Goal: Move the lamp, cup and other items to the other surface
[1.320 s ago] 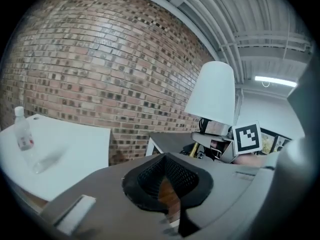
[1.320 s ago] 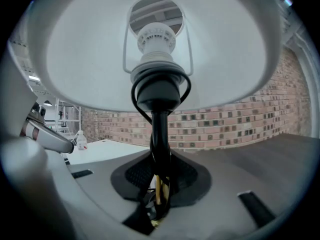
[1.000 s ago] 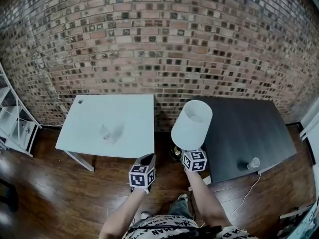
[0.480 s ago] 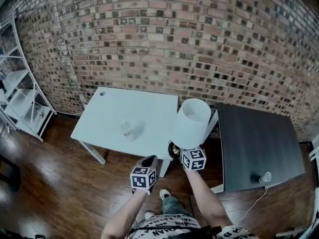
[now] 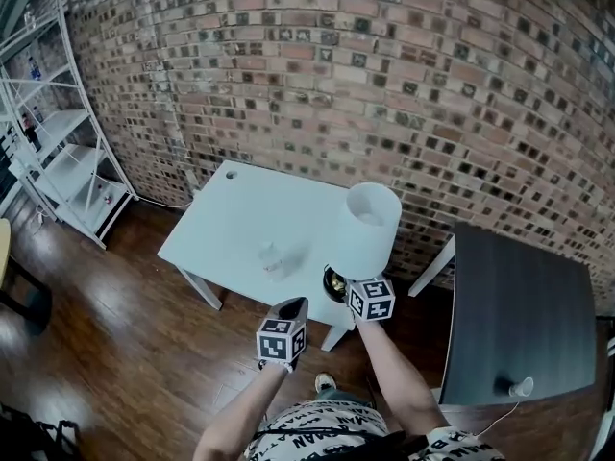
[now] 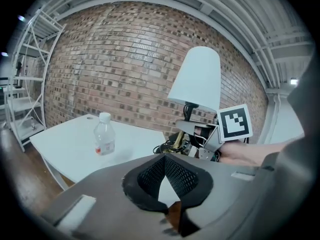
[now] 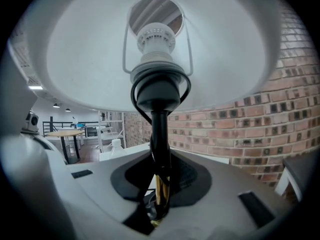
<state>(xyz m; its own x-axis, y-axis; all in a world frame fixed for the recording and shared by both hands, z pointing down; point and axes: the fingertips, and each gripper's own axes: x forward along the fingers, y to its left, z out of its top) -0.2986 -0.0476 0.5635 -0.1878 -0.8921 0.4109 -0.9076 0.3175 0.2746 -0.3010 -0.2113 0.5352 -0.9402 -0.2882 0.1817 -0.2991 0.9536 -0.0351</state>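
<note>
A lamp [image 5: 366, 221] with a white shade and a dark stem hangs upright, its stem [image 7: 159, 129] clamped in my right gripper [image 5: 348, 284]. Its base hovers over the near right corner of the white table [image 5: 231, 221]. In the right gripper view the shade [image 7: 90, 59] fills the top of the picture. My left gripper [image 5: 291, 308] is shut with nothing in it, just in front of the white table's near edge and left of the lamp [image 6: 197, 79]. A clear bottle [image 5: 272, 257] stands on the white table. A cup [image 5: 519, 387] lies on the dark table [image 5: 524, 301].
The dark table stands to the right, with a gap between it and the white one. A brick wall [image 5: 384, 84] runs behind both. A white shelf unit [image 5: 67, 152] stands at the far left on the wooden floor [image 5: 125, 353]. The white table has a cable hole [image 5: 231, 174].
The lamp in my right gripper has travelled left, from the dark table's edge across the gap to the white table's corner. My left gripper has come along with it, still shut.
</note>
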